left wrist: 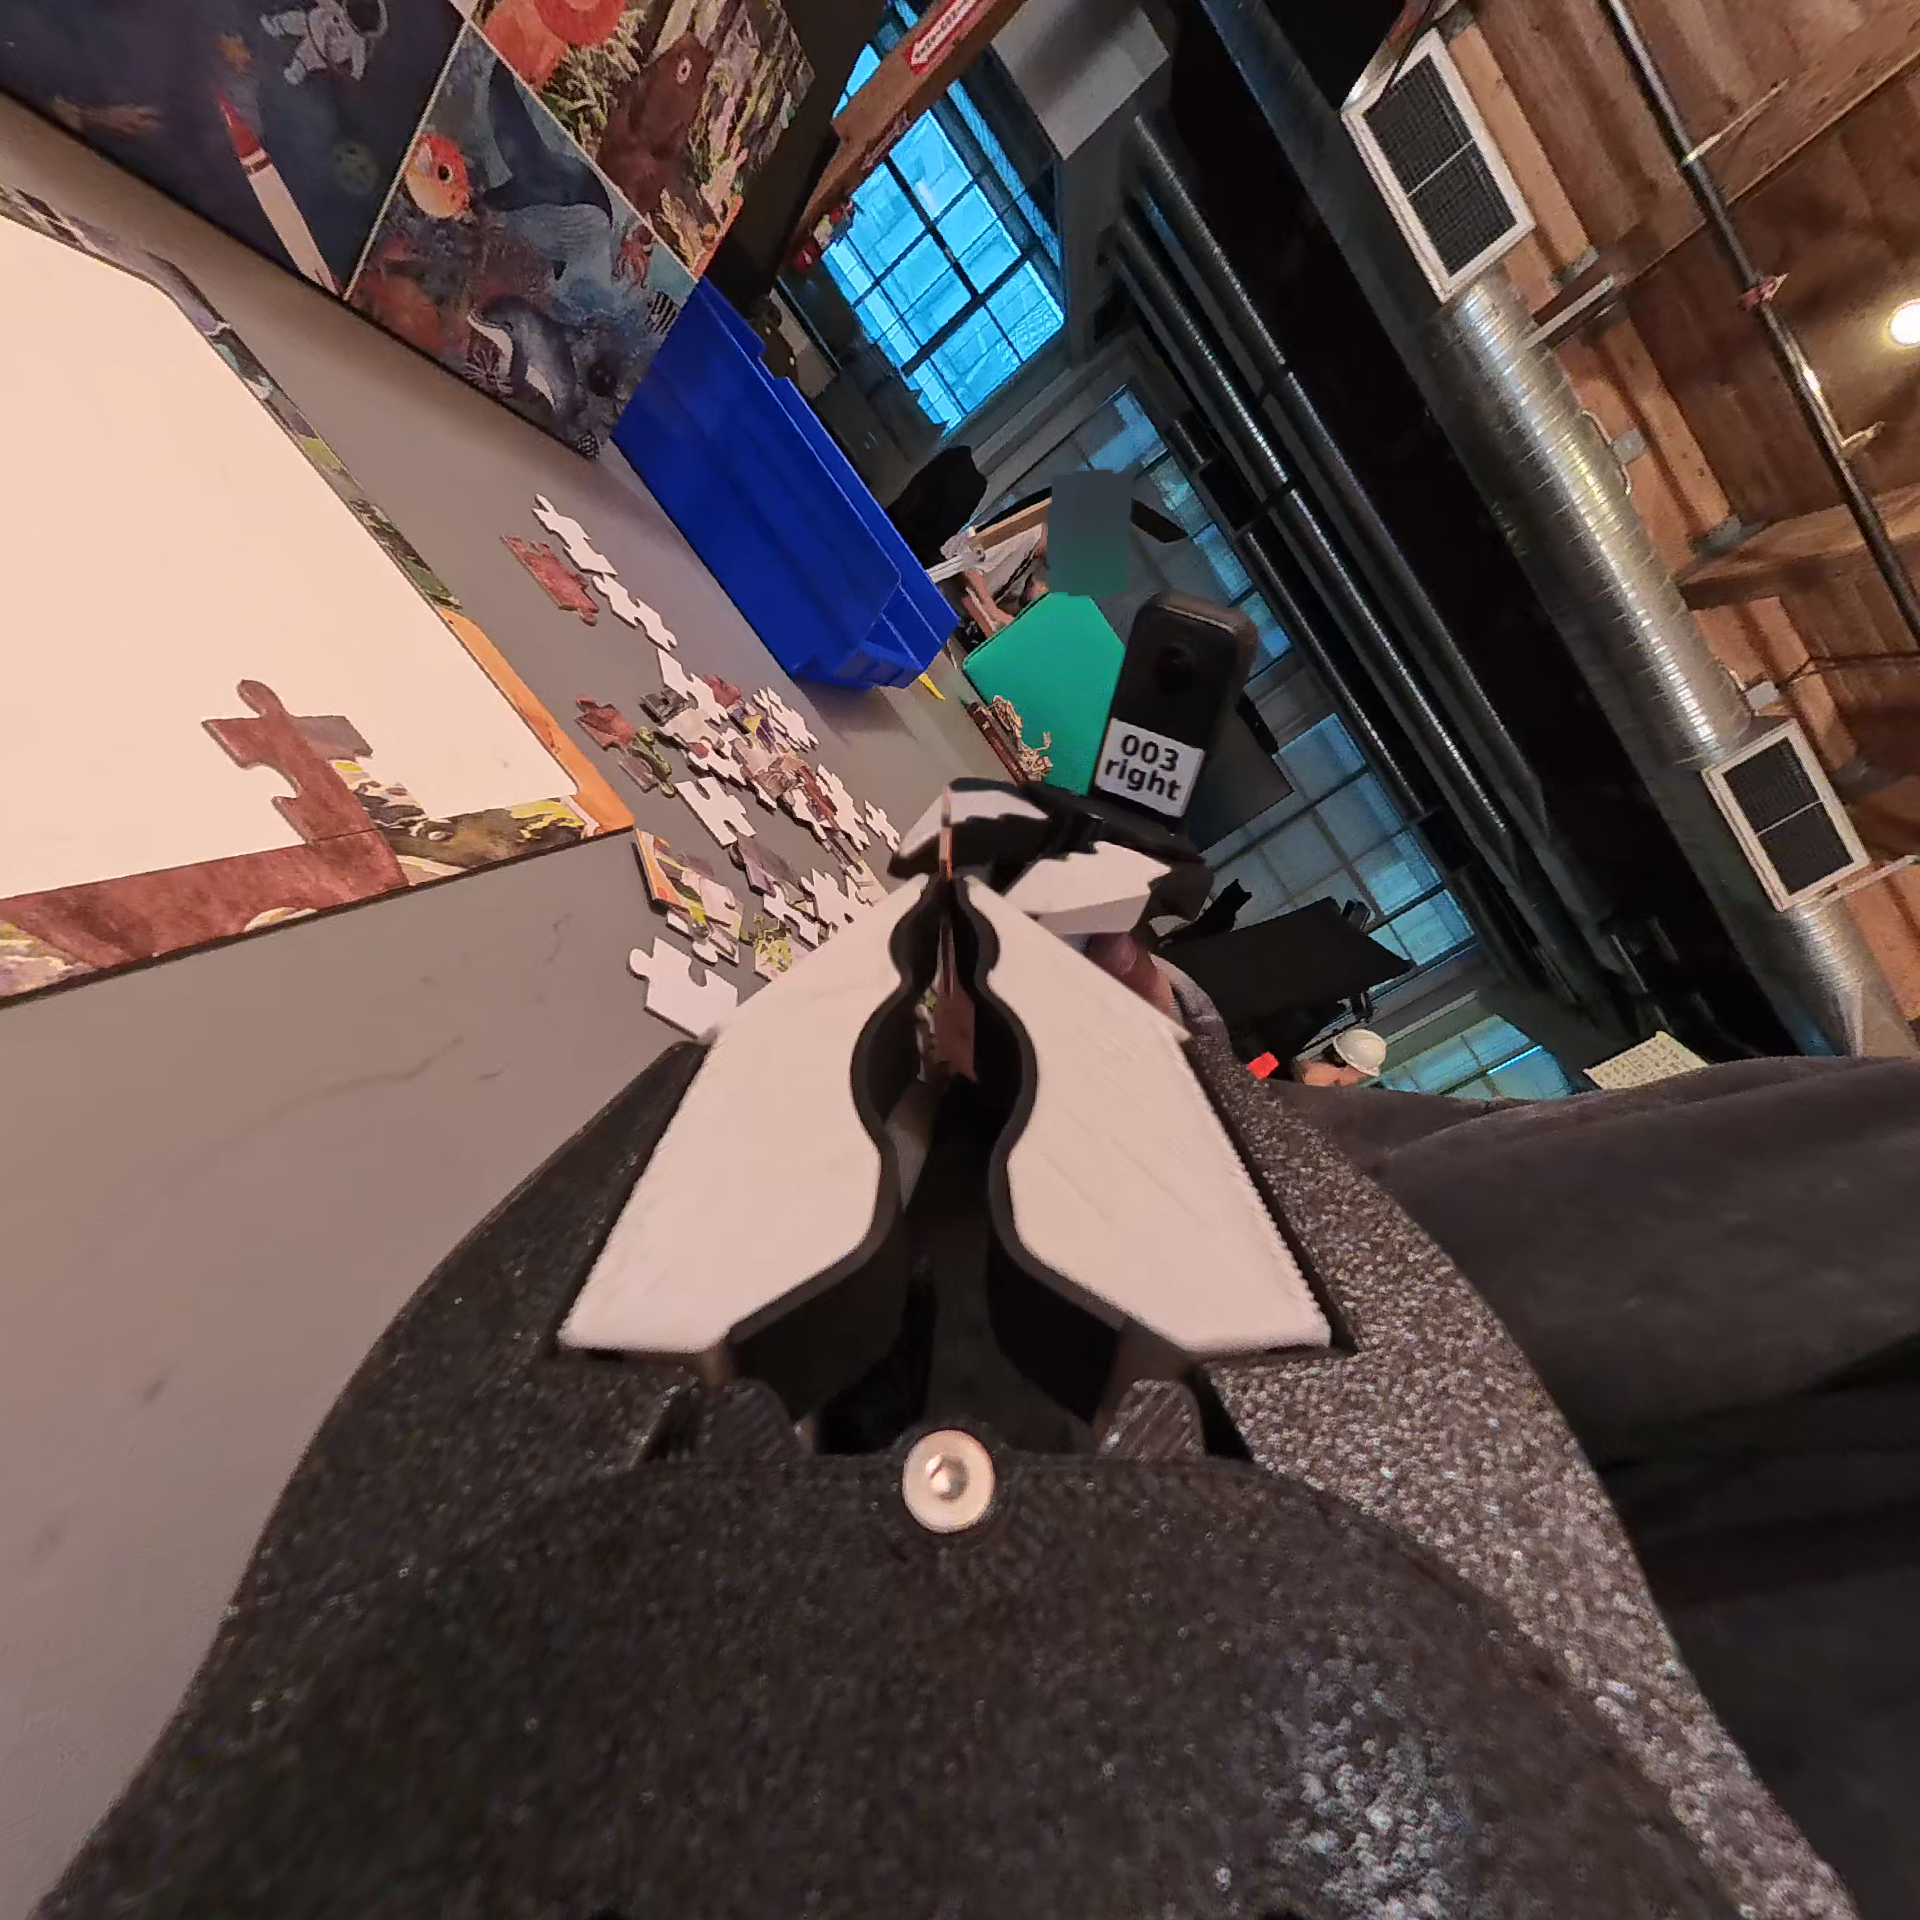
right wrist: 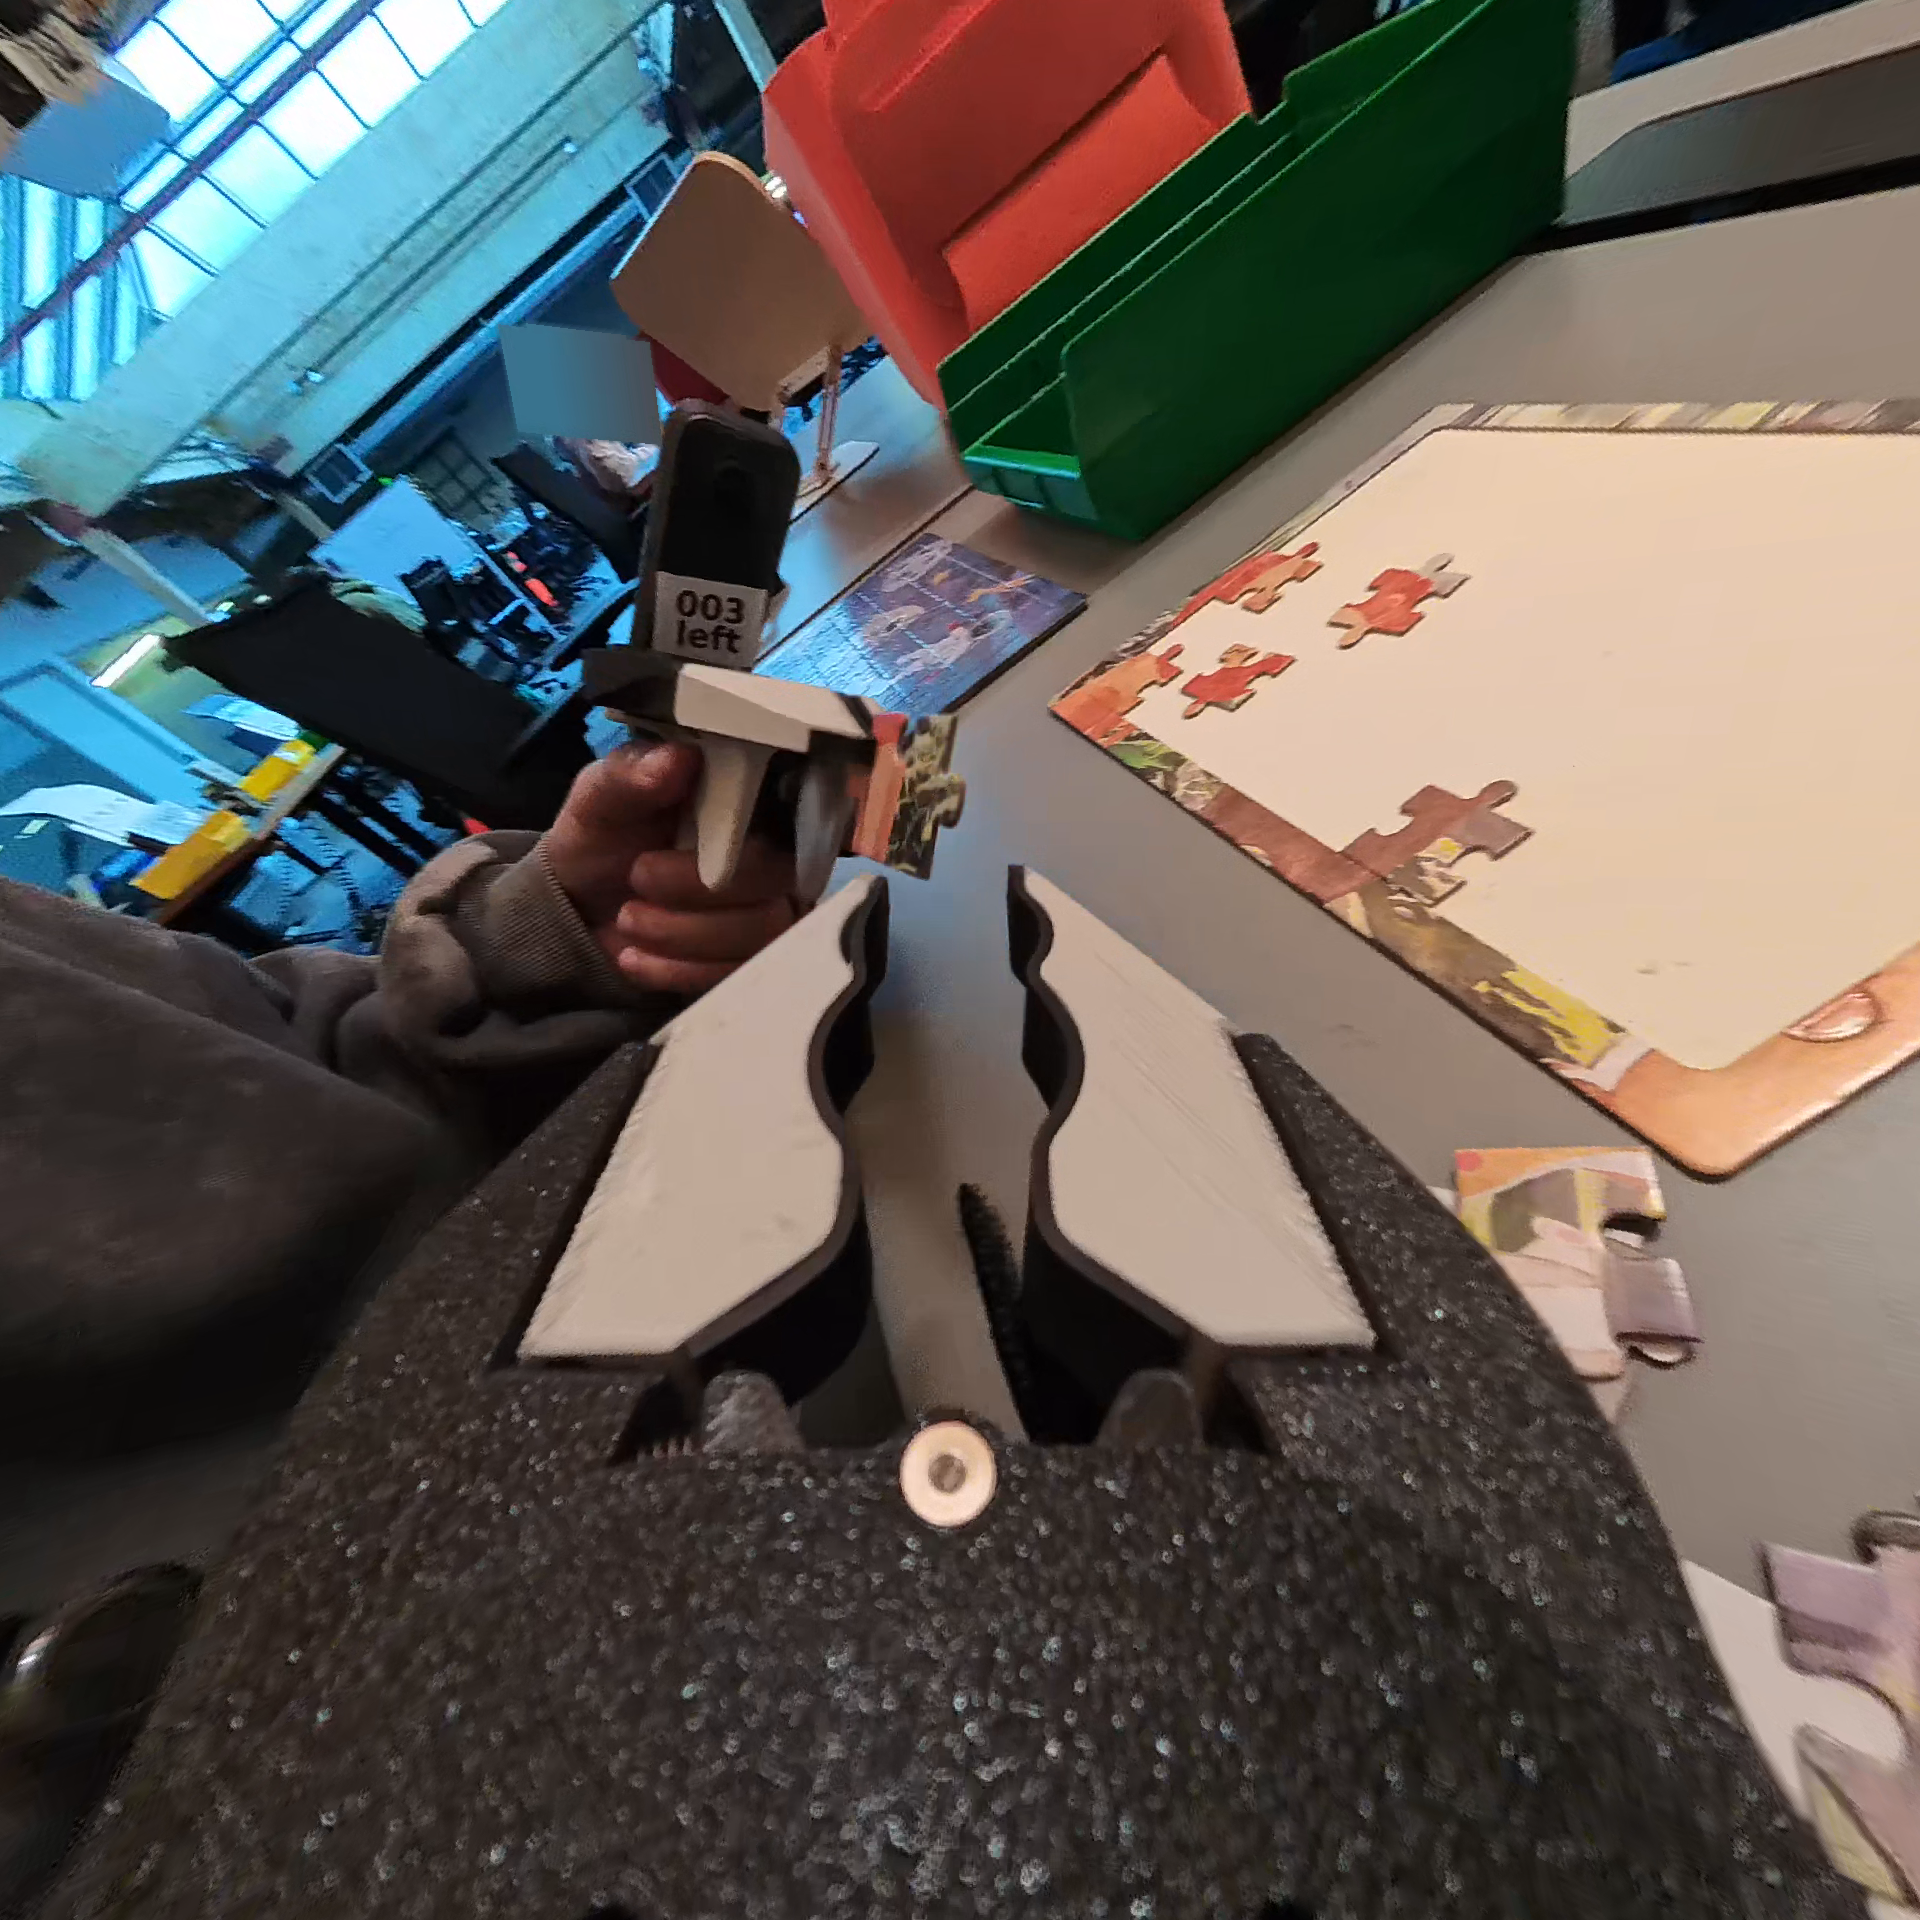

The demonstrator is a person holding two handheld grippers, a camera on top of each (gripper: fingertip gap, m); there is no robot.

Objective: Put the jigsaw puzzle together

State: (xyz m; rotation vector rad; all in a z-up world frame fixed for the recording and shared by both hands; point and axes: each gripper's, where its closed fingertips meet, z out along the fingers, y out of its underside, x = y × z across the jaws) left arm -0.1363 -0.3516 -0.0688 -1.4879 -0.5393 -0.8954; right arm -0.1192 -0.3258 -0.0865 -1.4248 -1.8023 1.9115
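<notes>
My left gripper (left wrist: 940, 894) is shut on a jigsaw piece (left wrist: 956, 1029), seen edge-on between its fingers. In the right wrist view the left gripper (right wrist: 857, 774) holds that orange, green and black piece (right wrist: 914, 790) in the air, just beyond my right gripper (right wrist: 948, 904), which is open and empty above the grey table. The right gripper (left wrist: 1039, 847) shows close ahead in the left wrist view. The puzzle board (right wrist: 1714, 779) lies to the right, with a pictured border, a brown piece (right wrist: 1455, 831) and red pieces (right wrist: 1392, 603) on its white inside. The board (left wrist: 208, 499) is also at left.
A pile of loose pieces (left wrist: 748, 790) lies by the board's corner; more pieces (right wrist: 1579, 1247) lie at the right. Blue bins (left wrist: 769, 488) and picture boxes (left wrist: 468, 208) stand behind. Green bins (right wrist: 1247, 364), an orange bin (right wrist: 987, 156) and a finished puzzle (right wrist: 925, 613) are farther off.
</notes>
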